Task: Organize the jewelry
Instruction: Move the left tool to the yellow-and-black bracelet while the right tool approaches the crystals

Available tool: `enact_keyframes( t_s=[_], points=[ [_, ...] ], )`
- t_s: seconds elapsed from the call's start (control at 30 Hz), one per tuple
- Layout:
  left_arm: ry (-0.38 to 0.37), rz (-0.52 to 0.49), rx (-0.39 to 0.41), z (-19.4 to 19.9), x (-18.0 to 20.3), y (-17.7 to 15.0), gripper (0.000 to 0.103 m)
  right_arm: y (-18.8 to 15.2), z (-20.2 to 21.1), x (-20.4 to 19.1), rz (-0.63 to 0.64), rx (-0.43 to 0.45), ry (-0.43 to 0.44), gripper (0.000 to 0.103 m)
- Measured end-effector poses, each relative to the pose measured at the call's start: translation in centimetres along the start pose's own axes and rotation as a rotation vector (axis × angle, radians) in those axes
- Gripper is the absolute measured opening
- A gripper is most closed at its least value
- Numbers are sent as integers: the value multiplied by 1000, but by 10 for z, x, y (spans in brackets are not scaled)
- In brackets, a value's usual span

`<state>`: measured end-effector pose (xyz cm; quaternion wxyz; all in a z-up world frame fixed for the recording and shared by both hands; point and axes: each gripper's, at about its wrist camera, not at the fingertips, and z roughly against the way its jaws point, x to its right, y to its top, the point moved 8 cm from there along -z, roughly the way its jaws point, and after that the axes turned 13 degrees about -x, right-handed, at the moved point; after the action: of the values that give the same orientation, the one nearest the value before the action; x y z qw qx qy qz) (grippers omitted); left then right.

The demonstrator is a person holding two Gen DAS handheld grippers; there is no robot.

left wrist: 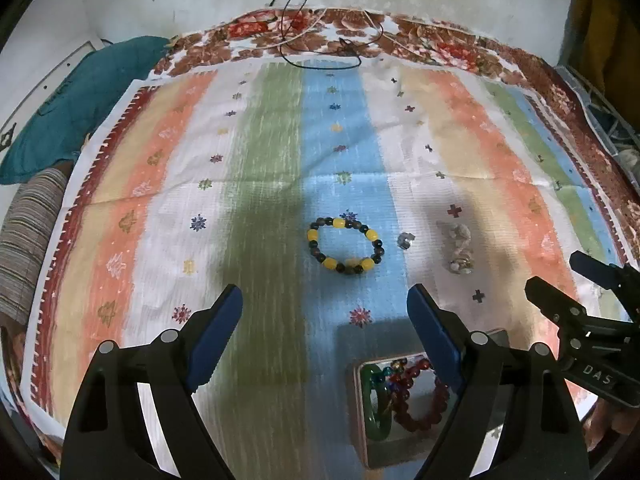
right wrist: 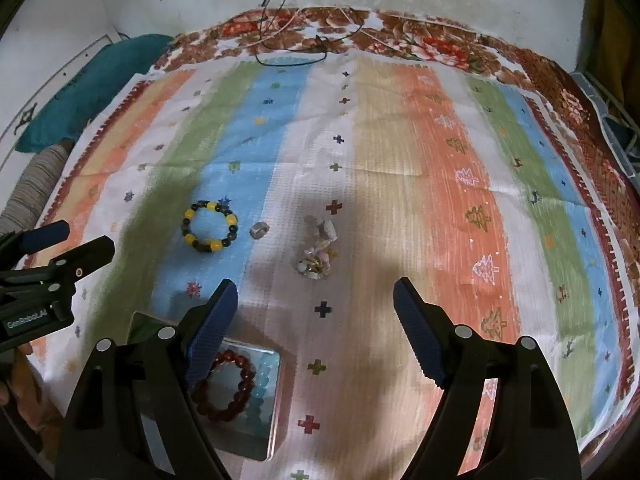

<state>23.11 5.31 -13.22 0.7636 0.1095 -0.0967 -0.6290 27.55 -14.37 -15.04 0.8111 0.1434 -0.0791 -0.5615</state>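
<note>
A yellow and dark bead bracelet lies on the striped cloth. A small silver ring sits just right of it. A pale jewelry heap lies further right. A metal tin near the front holds a red bead bracelet, a green bangle and other beads. My left gripper is open and empty, short of the yellow bracelet. My right gripper is open and empty, short of the heap.
The striped cloth lies on a floral bedspread. Black cables hang at the back by the wall. A teal cushion and a striped bolster lie at the left edge.
</note>
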Motion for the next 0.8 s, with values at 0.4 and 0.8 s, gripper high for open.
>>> enact_keyframes(
  t_s=[0.4, 0.8],
  points=[
    [22, 22, -36, -30, -6, 17, 83, 11, -31, -1, 17, -73, -12, 80],
    [25, 9, -52, -52, -1, 29, 83, 25, -52, 4, -3, -103, -6, 80]
  ],
)
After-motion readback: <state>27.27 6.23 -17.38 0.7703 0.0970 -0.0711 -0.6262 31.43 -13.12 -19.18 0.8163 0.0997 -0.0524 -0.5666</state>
